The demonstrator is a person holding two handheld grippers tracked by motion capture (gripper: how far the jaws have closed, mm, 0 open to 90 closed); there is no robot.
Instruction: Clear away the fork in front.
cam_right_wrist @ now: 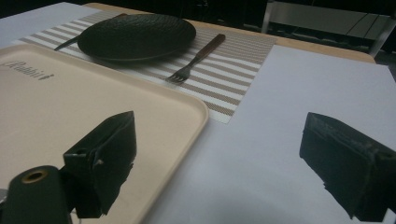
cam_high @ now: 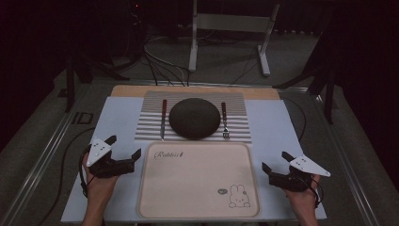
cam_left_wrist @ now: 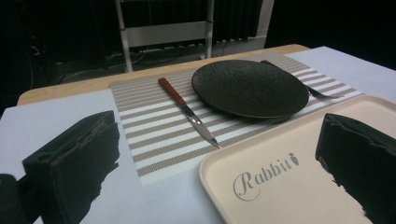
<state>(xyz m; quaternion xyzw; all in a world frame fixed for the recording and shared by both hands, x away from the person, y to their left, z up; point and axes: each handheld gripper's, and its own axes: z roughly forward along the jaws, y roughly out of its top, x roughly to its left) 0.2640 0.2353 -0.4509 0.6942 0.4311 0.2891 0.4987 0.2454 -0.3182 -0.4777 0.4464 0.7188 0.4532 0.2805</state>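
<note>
Dark floor and cables surround our pale worktop (cam_high: 117, 113). Our left gripper (cam_high: 123, 147) and right gripper (cam_high: 274, 161) hover spread and empty beside the near beige tray (cam_high: 155, 207), one at each side edge. We judge the tray light, stiff and smooth, best pinched at its raised rim. Beyond it, the dark plate (cam_high: 194, 117) looks heavier and breakable, with knife (cam_high: 163, 117) and fork (cam_high: 224, 120) either side.

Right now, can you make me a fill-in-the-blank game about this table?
1. The dark plate sits on a ____ placemat.
2. Left of the plate in the high view lies a ____.
3. The tray shows a cartoon ____ in one corner.
4. Both the left gripper and the right gripper have their jaws ____.

Missing words: striped; knife; rabbit; open
</note>
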